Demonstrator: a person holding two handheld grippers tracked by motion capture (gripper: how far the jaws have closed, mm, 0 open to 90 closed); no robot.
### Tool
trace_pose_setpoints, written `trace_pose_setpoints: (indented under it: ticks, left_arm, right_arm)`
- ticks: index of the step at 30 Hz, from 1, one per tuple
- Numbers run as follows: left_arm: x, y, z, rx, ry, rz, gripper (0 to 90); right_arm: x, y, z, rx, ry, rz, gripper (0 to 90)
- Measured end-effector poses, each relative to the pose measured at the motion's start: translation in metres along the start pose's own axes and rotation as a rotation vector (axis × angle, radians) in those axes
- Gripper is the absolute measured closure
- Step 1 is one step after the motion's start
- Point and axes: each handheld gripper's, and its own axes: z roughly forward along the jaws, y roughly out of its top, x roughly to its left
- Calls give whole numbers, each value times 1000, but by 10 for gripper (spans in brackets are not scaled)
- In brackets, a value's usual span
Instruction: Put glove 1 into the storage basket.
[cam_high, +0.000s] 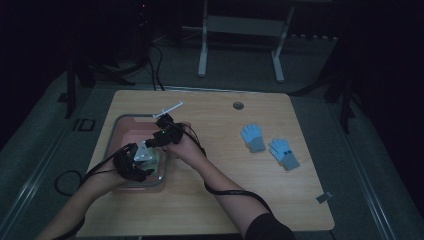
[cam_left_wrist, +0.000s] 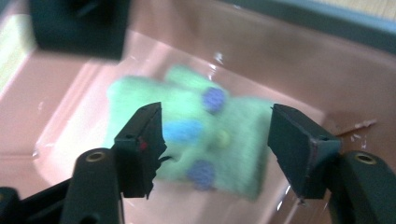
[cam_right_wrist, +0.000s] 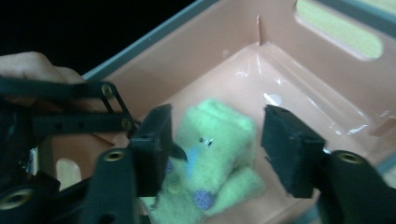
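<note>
Green fuzzy knit gloves with blue dots (cam_left_wrist: 196, 140) lie folded in the pink plastic bin (cam_left_wrist: 289, 60), probably just put down; left gripper (cam_left_wrist: 215, 140) and right gripper (cam_right_wrist: 217, 140) both have jaws apart, holding nothing.

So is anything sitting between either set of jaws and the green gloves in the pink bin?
Nothing visible does. The green gloves lie on the floor of the pink bin, directly below the left gripper and the right gripper. Both sets of jaws stand open on either side of the gloves, with no other item between.
</note>
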Motion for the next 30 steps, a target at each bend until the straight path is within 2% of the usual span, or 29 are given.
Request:
trace_pose_setpoints:
  ticks: [4,5,6,9,11,14,15,18,20,23,26,30]
  left_arm:
    - [5,3,-14,-56,0,-84,180]
    - [5,3,-14,-56,0,-84,152]
    - [4,6,-18,-63,-17,-101,152]
    - [0,13,-22,-88,-10,-107,143]
    - [-3,19,-23,-107,-28,-131,101]
    - [-11,30,-25,-141,-48,-131,41]
    - [-13,33,-25,-147,-73,-132,24]
    - [-23,44,-25,-170,-106,-119,23]
    - [-26,50,-24,-184,-140,-122,23]
    - [-34,60,-22,-208,-171,-122,21]
    - [-41,68,-17,-227,-181,-113,20]
    - [-50,78,-9,-244,-198,-109,20]
  right_arm:
    - [2,-5,-15,-18,25,-10,335]
    - [2,-5,-15,-18,25,-10,335]
    - [3,-7,-19,-19,35,-22,304]
    - [6,-13,-31,-25,60,-47,264]
    - [8,-17,-38,-30,71,-65,248]
    - [9,-27,-50,-31,74,-86,202]
    - [9,-30,-52,-30,77,-88,196]
    - [7,-41,-64,-23,60,-104,174]
    - [3,-48,-73,-35,60,-98,173]
    - [-2,-57,-84,-32,28,-94,173]
    - [-10,-67,-95,-25,1,-89,173]
    - [-23,-82,-111,-42,-32,-88,172]
